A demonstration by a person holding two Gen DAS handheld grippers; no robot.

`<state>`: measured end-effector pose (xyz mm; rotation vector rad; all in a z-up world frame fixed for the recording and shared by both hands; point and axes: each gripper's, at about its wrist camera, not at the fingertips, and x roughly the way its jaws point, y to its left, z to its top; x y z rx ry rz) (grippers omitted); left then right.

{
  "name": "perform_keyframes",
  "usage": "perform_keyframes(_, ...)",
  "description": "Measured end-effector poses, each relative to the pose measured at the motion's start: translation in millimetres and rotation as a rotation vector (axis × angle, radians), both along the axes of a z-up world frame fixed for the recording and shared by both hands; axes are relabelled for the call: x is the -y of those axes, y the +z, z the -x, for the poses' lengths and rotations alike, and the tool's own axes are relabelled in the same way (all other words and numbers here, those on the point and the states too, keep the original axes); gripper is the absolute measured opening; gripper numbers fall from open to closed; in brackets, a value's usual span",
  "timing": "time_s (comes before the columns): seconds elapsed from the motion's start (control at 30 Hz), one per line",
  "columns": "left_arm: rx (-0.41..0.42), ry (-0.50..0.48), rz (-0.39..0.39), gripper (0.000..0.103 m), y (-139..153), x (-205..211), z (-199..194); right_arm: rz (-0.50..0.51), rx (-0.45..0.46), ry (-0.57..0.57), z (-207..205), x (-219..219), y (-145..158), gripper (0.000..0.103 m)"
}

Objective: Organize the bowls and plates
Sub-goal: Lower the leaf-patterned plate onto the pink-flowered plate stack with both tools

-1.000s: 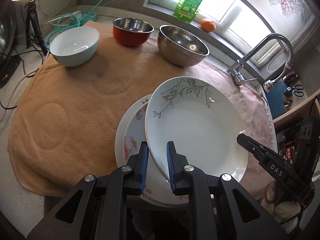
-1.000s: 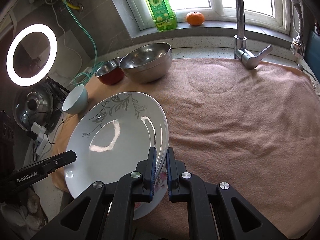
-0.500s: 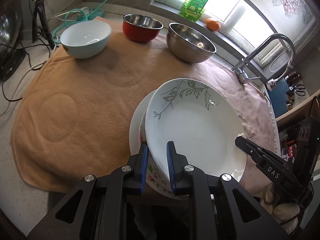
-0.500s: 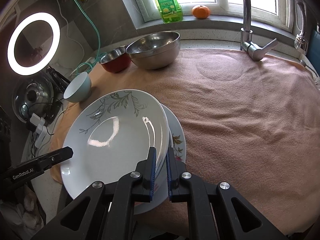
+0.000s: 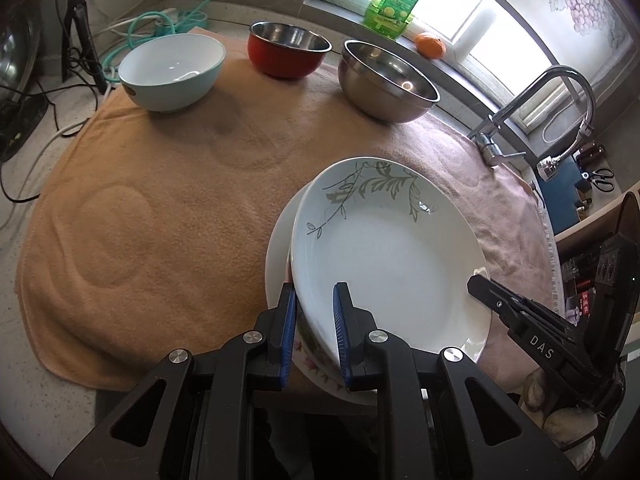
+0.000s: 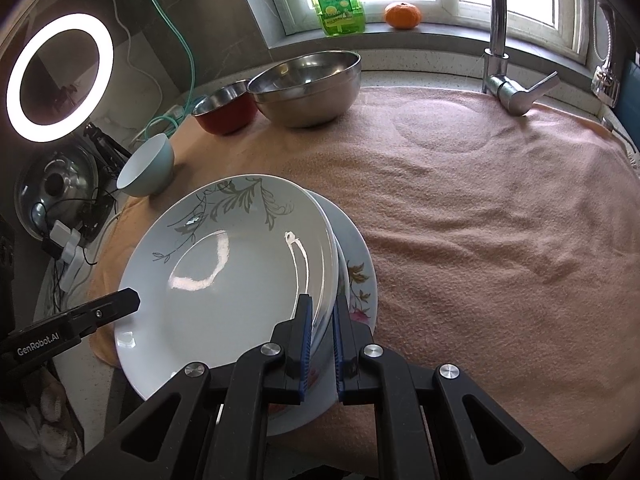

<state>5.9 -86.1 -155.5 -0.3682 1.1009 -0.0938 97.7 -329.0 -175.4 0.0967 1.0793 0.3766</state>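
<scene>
A white plate with a grey leaf pattern (image 5: 384,248) (image 6: 224,280) is held tilted just above a flower-patterned plate (image 5: 276,256) (image 6: 360,280), which lies on the peach towel (image 5: 160,208). My left gripper (image 5: 314,300) is shut on the leaf plate's near rim. My right gripper (image 6: 322,304) is shut on its opposite rim. Each gripper's tip shows in the other view: right gripper (image 5: 480,284), left gripper (image 6: 120,300). At the back of the towel stand a pale blue bowl (image 5: 172,72), a red bowl (image 5: 288,54) and a steel bowl (image 5: 386,80).
A faucet (image 6: 496,60) rises at the towel's far right edge. A green soap bottle (image 6: 336,0) and an orange (image 6: 402,14) sit on the window sill. A ring light (image 6: 60,80), cables and a pot lid crowd the left side. The towel's right half (image 6: 500,240) is bare.
Both grippers have carried the leaf plate further over the flower plate and a little lower, so it covers more of it. Both grips are unchanged.
</scene>
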Motion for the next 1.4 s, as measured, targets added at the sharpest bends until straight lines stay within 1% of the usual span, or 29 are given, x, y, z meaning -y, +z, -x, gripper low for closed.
perform_keyframes(0.27, -0.010, -0.014, 0.003, 0.016, -4, 0, -1, 0.015, -0.001, -0.001, 0, 0, -1, 0.009)
perform_keyframes(0.73, -0.016, -0.039, -0.019, 0.016, -8, 4, -1, 0.046, 0.004, 0.004, 2, -1, -2, 0.009)
perform_keyframes(0.9, -0.011, -0.033, -0.025, 0.016, -8, 3, -1, 0.065, -0.002, 0.011, 2, -3, -4, 0.012)
perform_keyframes(1.07, -0.011, -0.035, -0.024, 0.016, -8, 3, 0, 0.053, -0.005, 0.003, 1, -2, -4, 0.012)
perform_keyframes(1.2, -0.011, -0.030, -0.008, 0.016, -7, 2, 1, 0.048, -0.012, 0.006, 1, 0, -3, 0.012)
perform_keyframes(1.4, 0.019, -0.019, -0.002, 0.016, 3, -5, 2, 0.037, 0.000, -0.008, 3, 1, 4, 0.012)
